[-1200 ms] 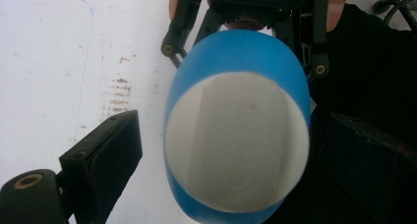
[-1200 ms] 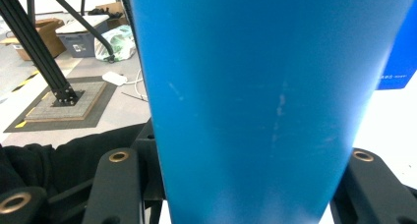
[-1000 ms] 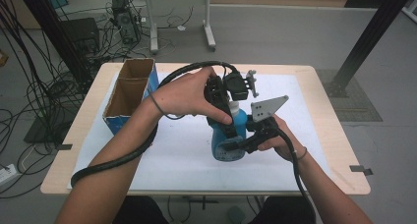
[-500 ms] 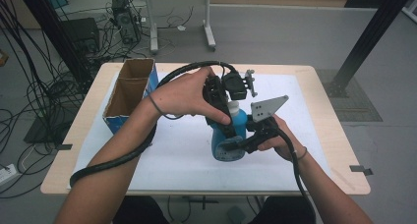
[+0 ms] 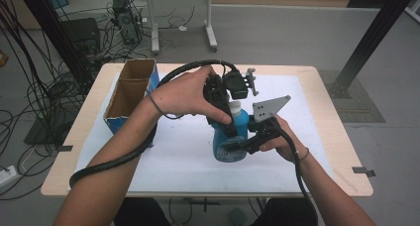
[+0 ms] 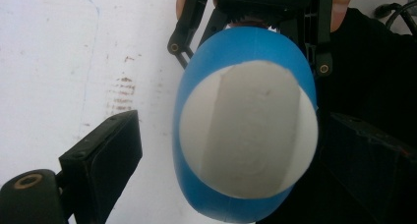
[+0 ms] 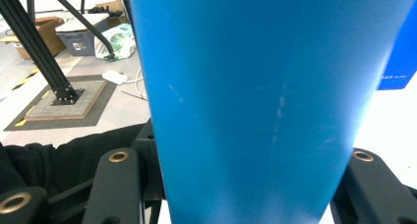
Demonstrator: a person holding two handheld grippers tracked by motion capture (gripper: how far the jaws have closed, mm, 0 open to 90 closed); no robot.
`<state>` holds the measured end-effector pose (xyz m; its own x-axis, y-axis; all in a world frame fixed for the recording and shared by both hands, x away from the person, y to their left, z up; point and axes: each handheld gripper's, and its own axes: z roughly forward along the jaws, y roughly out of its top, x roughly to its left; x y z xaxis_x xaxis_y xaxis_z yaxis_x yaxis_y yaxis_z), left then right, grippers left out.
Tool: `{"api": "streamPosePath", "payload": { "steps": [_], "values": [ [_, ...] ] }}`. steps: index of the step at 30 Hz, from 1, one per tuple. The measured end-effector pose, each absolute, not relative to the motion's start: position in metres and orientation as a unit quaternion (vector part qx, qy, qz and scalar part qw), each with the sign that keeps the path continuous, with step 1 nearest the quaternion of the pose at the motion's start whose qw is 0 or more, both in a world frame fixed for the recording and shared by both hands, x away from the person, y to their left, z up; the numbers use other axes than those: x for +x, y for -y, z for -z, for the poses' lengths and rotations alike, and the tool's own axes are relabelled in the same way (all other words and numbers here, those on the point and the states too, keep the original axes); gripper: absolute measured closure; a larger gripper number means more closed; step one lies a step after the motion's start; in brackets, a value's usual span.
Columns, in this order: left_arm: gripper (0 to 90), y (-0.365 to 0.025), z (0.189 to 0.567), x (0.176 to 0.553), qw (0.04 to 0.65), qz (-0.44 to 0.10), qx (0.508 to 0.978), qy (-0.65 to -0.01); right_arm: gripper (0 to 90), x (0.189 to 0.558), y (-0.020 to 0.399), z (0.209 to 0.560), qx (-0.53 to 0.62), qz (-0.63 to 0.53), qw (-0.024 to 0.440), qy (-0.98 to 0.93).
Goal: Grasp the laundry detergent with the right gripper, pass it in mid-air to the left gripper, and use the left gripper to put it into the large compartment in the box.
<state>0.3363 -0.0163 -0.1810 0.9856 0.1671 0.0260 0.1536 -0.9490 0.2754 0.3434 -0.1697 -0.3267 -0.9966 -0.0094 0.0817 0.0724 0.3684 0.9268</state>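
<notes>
Two tongs are engaged | blue bottle [image 5: 229, 137] is held upright over the bench's [image 5: 322, 137] white sheet [image 5: 178, 151] | right tongs [image 5: 242, 144] are clamped on the bottle's lower body [image 7: 255, 111] | left tongs [image 5: 225, 122] are seen spread open either side of the white cap [image 6: 246, 135], not touching | cardboard box [image 5: 130, 94] is set well apart at left.

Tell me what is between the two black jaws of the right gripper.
In the right gripper view, the blue plastic bottle stands between the two jaws of the right gripper, which press on its sides.
</notes>
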Motion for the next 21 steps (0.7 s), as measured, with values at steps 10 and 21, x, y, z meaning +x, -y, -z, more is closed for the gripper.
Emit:
{"api": "streamPosePath", "payload": {
  "steps": [10, 21],
  "values": [
    [9.1, 0.0164, 0.182, 0.3375, 0.138, -0.023, 0.987, -0.083, 44.8, 0.3436, 0.1693, 0.3272, -0.019, 0.562, 0.036, 0.826],
    [9.1, 0.0165, 0.1832, 0.338, 0.136, -0.024, 0.987, -0.083, 44.8, 0.344, 0.1696, 0.3274, -0.02, 0.561, 0.036, 0.827]
  ]
}}
